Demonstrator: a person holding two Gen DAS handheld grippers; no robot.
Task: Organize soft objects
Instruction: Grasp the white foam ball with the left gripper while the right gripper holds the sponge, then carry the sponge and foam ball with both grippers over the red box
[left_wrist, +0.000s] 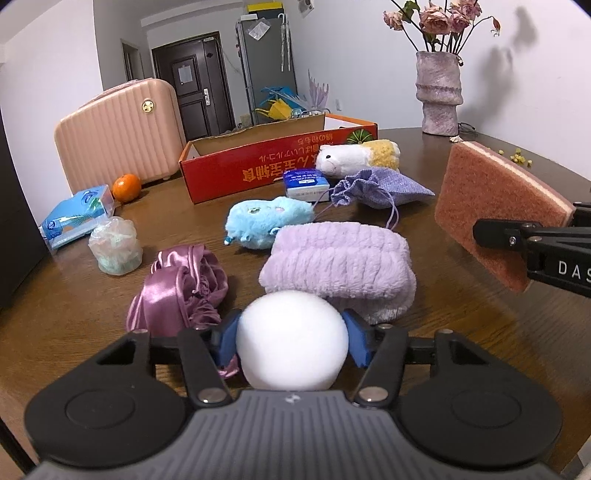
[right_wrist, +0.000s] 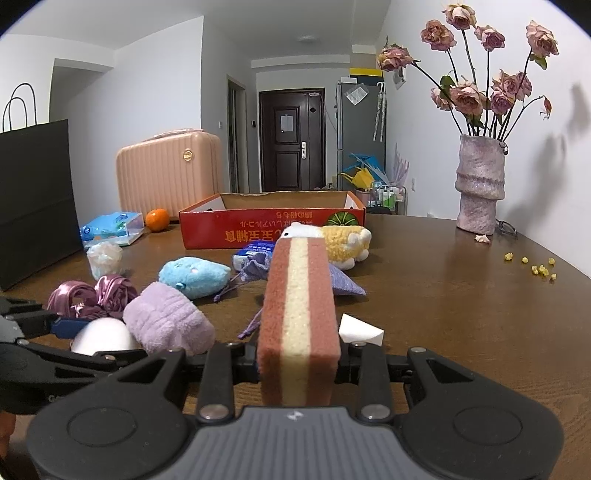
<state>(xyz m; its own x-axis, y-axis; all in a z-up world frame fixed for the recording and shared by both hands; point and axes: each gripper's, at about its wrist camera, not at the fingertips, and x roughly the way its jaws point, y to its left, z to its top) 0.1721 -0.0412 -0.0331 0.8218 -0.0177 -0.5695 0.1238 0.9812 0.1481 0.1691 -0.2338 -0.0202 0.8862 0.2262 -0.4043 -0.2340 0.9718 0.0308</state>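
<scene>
My left gripper is shut on a white foam ball, held just above the table; the ball also shows in the right wrist view. My right gripper is shut on a pink and cream sponge, which shows at the right of the left wrist view. On the table lie a lilac fluffy cloth, a blue plush, a purple satin scrunchie, a purple drawstring pouch and a white and yellow plush. An open red cardboard box stands behind them.
A pink suitcase, an orange, a tissue pack and a bagged puff are at the left. A blue tissue packet lies by the box. A vase of roses stands at the right. A white wedge lies by the sponge.
</scene>
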